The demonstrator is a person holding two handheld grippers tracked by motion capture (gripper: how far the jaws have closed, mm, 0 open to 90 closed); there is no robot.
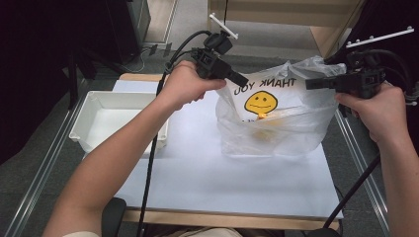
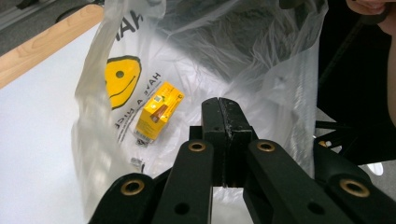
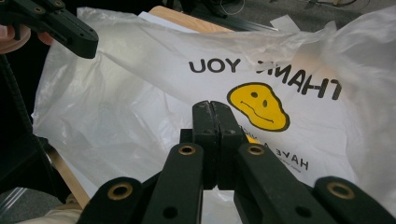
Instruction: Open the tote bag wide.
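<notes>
Clear plastic bag with yellow smiley print (image 1: 274, 123) stands at 1 o'clock on the white table sheet (image 1: 207, 173). My forearms angle inward, wrists level. Left claw (image 1: 242, 79) at the bag's 10 o'clock rim, right claw (image 1: 310, 84) at 2 o'clock; both jaws pressed together, nothing visibly pinched. Small yellow carton (image 2: 159, 109) lies inside.

The plastic bag (image 1: 276, 123) stands near the table's (image 1: 207, 182) far right corner, a carton (image 2: 159, 110) inside; the tray (image 1: 94, 101) overhangs its left edge.
</notes>
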